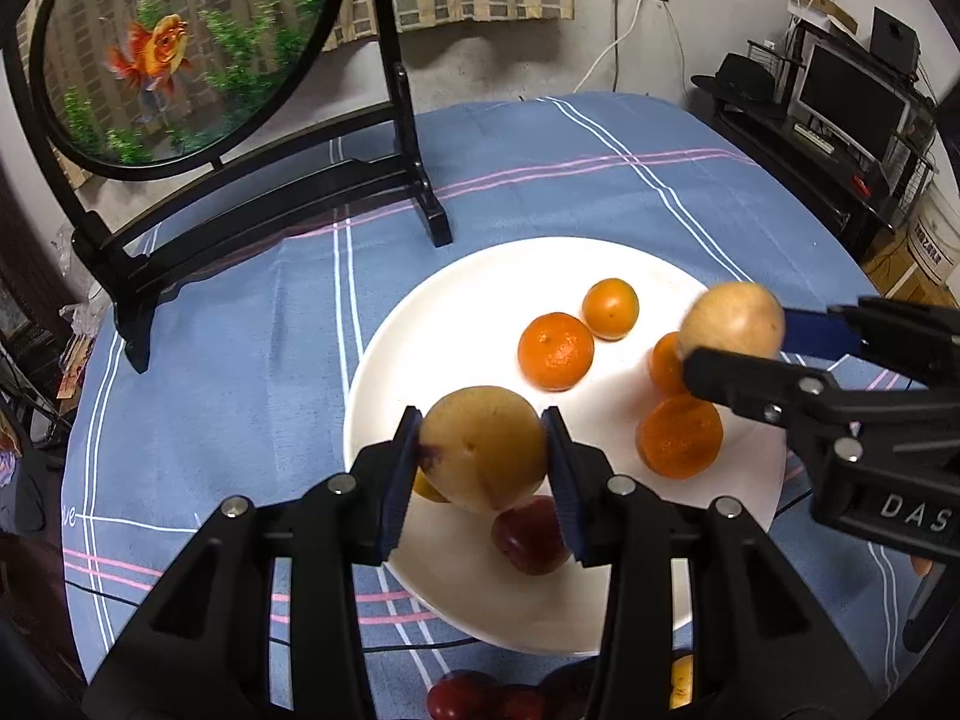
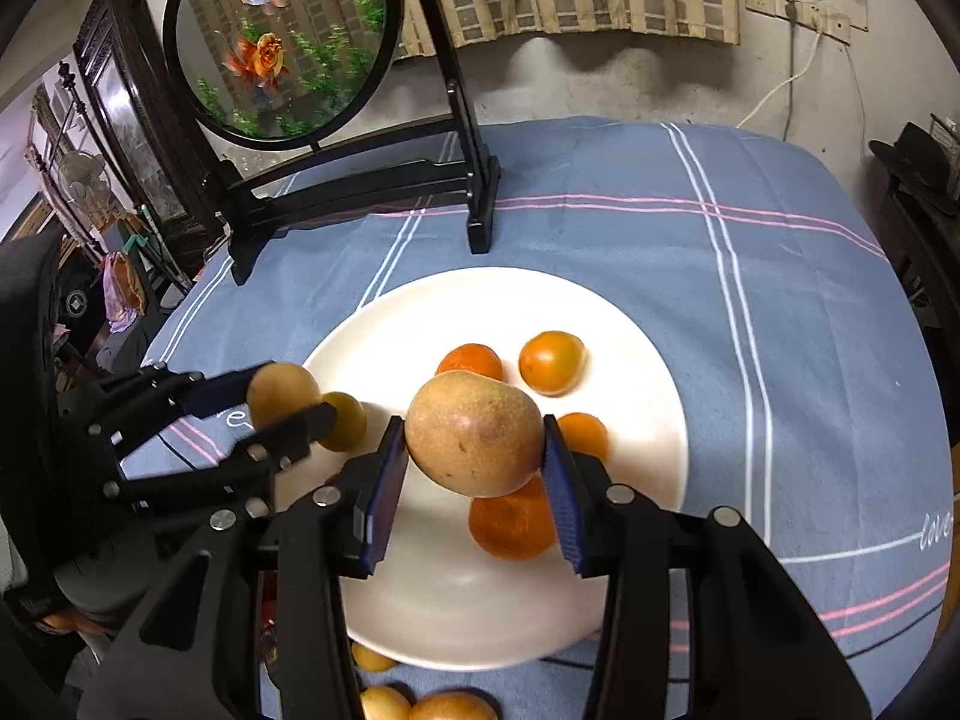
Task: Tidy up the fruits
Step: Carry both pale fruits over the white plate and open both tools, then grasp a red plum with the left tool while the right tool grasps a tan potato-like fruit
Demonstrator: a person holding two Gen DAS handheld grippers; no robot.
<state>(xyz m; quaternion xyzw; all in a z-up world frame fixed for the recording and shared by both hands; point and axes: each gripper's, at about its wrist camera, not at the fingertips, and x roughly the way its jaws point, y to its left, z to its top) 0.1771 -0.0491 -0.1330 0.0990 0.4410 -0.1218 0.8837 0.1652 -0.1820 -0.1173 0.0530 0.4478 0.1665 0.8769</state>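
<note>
Speckled tan ovoid fruit (image 2: 474,433), glossy round plate (image 2: 630,324)

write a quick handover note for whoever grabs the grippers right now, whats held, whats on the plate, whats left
Left gripper: shut on a yellow-brown fruit, held above the near-left part of the white plate.
Right gripper: shut on a second yellow-brown fruit, above the plate's middle.
On the plate: four oranges and a dark red fruit near the front rim.
Still off the plate: red fruits and yellow ones on the cloth in front, and a small yellow one by the left rim.
Left to do: set both held fruits down, then collect the loose ones.
</note>
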